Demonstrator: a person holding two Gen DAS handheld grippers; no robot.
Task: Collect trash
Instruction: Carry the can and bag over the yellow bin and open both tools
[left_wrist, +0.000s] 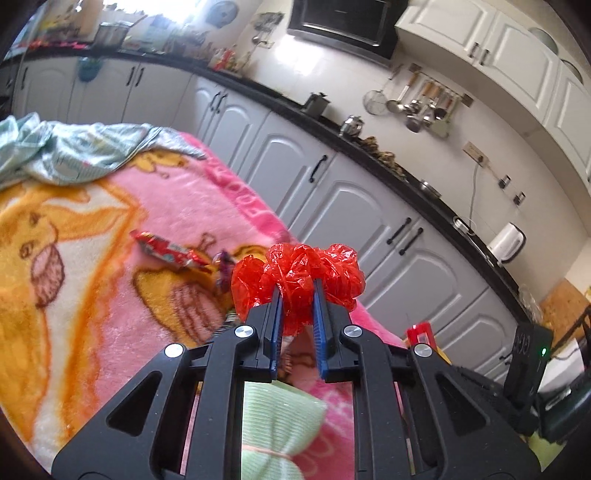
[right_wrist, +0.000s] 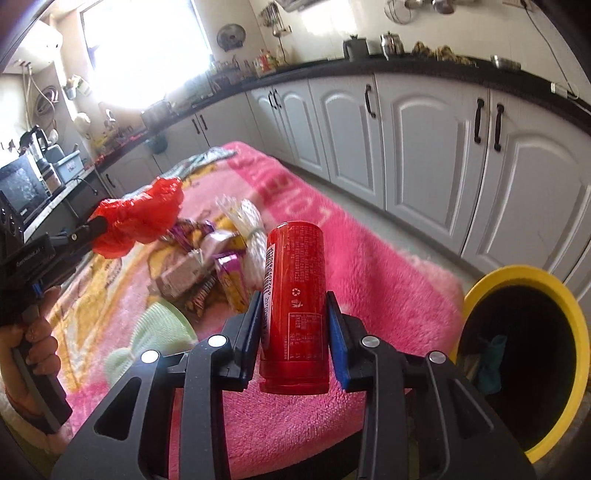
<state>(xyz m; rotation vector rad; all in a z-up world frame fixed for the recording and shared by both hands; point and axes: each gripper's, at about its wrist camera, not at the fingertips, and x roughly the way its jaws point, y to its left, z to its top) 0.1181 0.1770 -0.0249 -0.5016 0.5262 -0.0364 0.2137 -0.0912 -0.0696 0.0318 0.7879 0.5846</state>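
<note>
My left gripper (left_wrist: 298, 291) is shut on a crumpled red plastic bag (left_wrist: 299, 277) and holds it above the pink blanket (left_wrist: 192, 199). The bag also shows in the right wrist view (right_wrist: 144, 218), at the left, with the left gripper (right_wrist: 101, 221) behind it. My right gripper (right_wrist: 291, 299) is shut on a red can (right_wrist: 293, 310), held upright above the blanket's (right_wrist: 369, 280) near end. A yellow bin (right_wrist: 576, 332) with a dark inside stands at the right, close to the can. Snack wrappers (right_wrist: 207, 258) lie in a heap on the blanket. A red wrapper (left_wrist: 166, 249) lies left of the bag.
A green rolled cloth (right_wrist: 155, 332) lies near the left gripper. A white bundle (right_wrist: 251, 229) lies beside the wrappers. A pale crumpled cloth (left_wrist: 74, 151) covers the blanket's far end. Grey kitchen cabinets (right_wrist: 424, 147) run along the right.
</note>
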